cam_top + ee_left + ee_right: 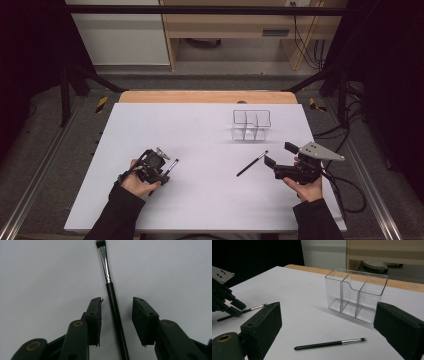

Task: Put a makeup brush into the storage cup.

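Left tongs [117,322] straddle a slim black silver-ferruled makeup brush [112,300] on the white bench [200,145], pads apart and off-centre, risking nudging it aside; right tongs [328,327] open, empty

White table [150,210]: 2 brushes [252,164], clear organizer [251,125].

Even overhead light, soft shadows, dark surroundings, slight blur throughout.
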The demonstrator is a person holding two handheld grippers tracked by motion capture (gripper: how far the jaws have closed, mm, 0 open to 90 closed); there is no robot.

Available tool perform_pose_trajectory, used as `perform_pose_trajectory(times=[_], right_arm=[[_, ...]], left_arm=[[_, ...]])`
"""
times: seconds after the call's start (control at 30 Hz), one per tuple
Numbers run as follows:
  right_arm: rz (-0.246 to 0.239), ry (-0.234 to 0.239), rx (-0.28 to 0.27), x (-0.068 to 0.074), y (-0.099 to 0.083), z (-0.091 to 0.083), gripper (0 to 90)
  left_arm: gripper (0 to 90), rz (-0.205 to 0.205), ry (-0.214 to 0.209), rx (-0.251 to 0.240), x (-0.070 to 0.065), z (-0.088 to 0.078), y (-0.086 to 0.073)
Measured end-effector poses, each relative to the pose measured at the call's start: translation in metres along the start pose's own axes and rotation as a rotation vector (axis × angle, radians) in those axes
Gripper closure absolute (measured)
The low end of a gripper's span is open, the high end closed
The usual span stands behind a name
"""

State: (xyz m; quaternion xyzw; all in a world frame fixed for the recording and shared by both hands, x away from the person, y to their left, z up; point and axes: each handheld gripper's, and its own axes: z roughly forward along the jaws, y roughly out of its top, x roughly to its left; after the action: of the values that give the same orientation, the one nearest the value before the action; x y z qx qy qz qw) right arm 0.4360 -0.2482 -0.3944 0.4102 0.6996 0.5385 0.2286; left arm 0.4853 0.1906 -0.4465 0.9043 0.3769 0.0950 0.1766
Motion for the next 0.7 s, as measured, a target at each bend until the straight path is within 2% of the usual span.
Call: perform_pose_trajectory(times=[0.2, 0.4, 0.5, 0.7], right_arm=[[-0.004, 0.002, 0.008, -0.0003, -0.0002, 0.0001, 8.2], [-0.003, 0.005, 0.007, -0.0001, -0.0001, -0.0001, 8.3], [0.0, 0.004, 0.01, 0.0005, -0.0006, 0.0013, 8.3], [-0.001, 0.006, 0.011, 0.0006, -0.0008, 0.0016, 8.2]], left_arm=[[67.9, 0.003, -0.02, 0.024, -0.0003, 0.0011, -0.0018], [70.1, -0.03, -0.053, 0.04, 0.0033, -0.0004, -0.0049], [72.3, -0.047, -0.049, 0.044, 0.0031, -0.0003, -0.0048], [74.3, -0.048, -0.032, 0.06, -0.0004, -0.0003, -0.0037]])
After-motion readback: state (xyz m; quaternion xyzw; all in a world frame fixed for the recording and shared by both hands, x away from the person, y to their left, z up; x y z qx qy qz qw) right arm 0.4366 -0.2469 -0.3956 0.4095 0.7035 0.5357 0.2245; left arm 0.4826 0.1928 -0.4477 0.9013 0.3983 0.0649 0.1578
